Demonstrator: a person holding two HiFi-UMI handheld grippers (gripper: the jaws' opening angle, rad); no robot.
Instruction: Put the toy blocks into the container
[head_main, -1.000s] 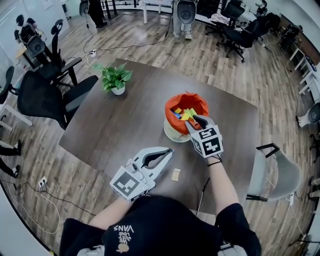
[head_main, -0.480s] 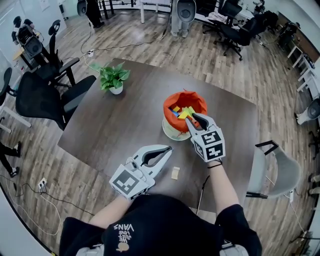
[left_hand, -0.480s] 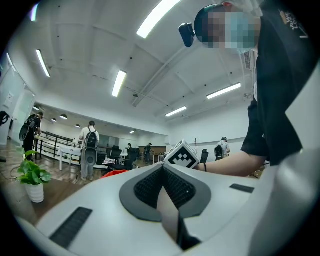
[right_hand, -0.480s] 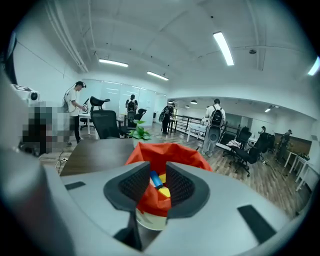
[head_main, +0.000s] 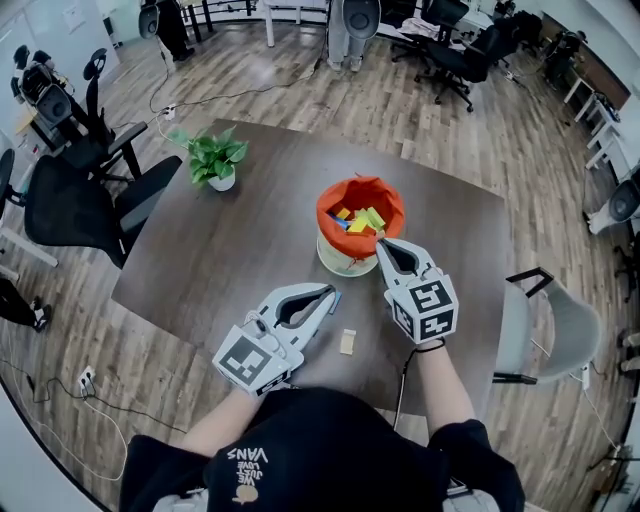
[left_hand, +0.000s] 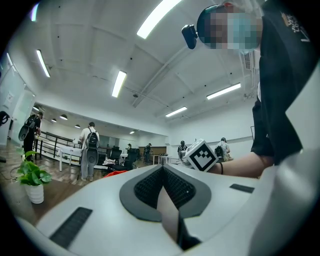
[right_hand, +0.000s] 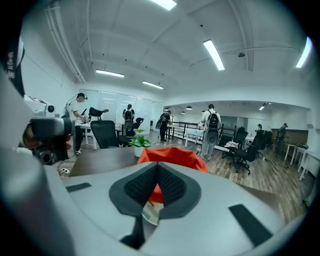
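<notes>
A tan toy block (head_main: 347, 342) lies nearest on the dark table (head_main: 230, 260), between the two grippers. Left of it, the left gripper (head_main: 328, 293) has its jaws pressed together, empty. The right gripper (head_main: 381, 244) has just been closing its jaws. They now meet on nothing, just beside the near rim of the orange container (head_main: 327, 203), which holds coloured blocks (head_main: 360, 220). A potted plant (head_main: 212, 160) stands at the far left.

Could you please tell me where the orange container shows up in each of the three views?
Head view: the orange container stands just above the picture's centre.
Left gripper view: only a thin orange sliver shows, low and left of centre.
Right gripper view: it fills the centre, slightly below the middle.
Shared landmark: the potted plant, left of the container in all three.
</notes>
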